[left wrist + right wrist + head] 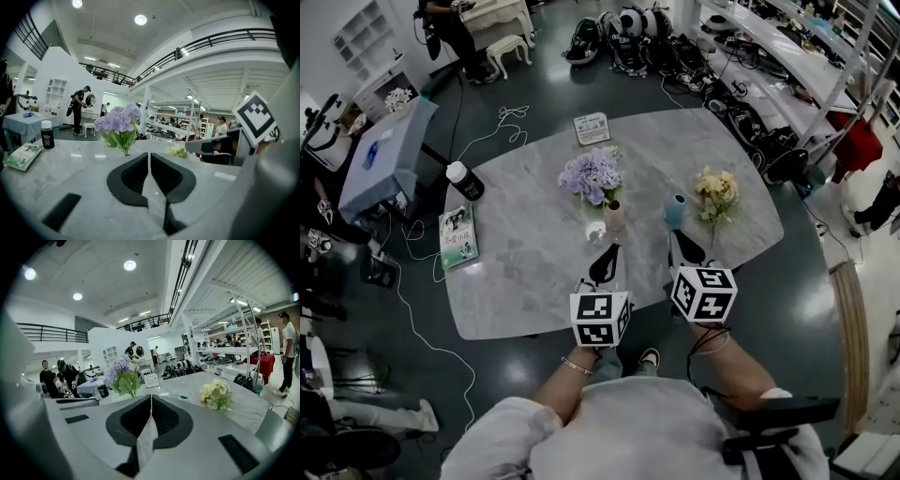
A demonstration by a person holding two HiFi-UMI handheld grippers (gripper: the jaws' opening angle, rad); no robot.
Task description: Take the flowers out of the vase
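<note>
Both claws sit low over the near edge of the counter (525,272), side by side and pointing at the flowers. The left claw (607,255) is pressed shut with nothing between its jaws, as the left gripper view shows (149,155). The right claw (680,246) is the same, its jaws together and empty (151,399). Neither touches anything.

The purple flowers (592,175) stand upright in a small pink vase (615,216) near the middle of the counter, straight ahead of the left claw; they are the bunch that remains to be lifted out. To their right is a teal vase (675,210), just ahead of the right claw, and the yellow flowers (717,190) appear to lie on the counter beside it rather than in it — so that half of the job looks done.

With the claws lined up one to each vase, the likely plan is for one to steady the pink vase (it looks light and narrow, so it could tip) while the other opens and takes the stems just above the rim. Both would first have to open.

Off to the left, well clear, are a dark bottle (465,180) and a book (457,234); a small card (592,128) stands at the far edge.
</note>
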